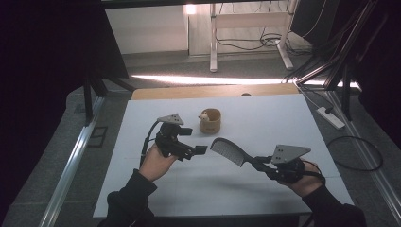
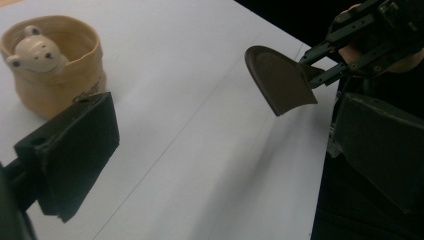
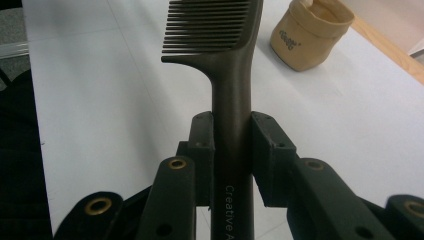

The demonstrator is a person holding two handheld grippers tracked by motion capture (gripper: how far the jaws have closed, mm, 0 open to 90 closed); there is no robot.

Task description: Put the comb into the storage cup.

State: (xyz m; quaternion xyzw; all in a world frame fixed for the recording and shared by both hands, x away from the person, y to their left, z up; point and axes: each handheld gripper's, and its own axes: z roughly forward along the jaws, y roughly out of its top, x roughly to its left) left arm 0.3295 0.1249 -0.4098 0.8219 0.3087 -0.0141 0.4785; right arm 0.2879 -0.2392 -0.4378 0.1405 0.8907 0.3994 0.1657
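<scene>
My right gripper point(image 1: 263, 166) is shut on the handle of a dark comb point(image 1: 229, 151), which hangs above the white table point(image 1: 265, 118) with its toothed head pointing left and away. In the right gripper view the jaws clamp the comb point(image 3: 231, 75) by its handle, teeth to the left. My left gripper point(image 1: 200, 150) is open and holds nothing, a short way left of the comb's head. Its own view shows the jaws wide apart, with the comb point(image 2: 280, 80) and the right gripper point(image 2: 372, 40) beyond. A tan fabric cup point(image 1: 210, 121) with a small white bear point(image 2: 34, 50) inside stands behind.
The table's far side ends in a wooden strip point(image 1: 189, 91). A power strip point(image 1: 331, 118) and a looped cable point(image 1: 354, 153) lie on the floor to the right. Metal rails point(image 1: 71, 165) run along both sides of the table.
</scene>
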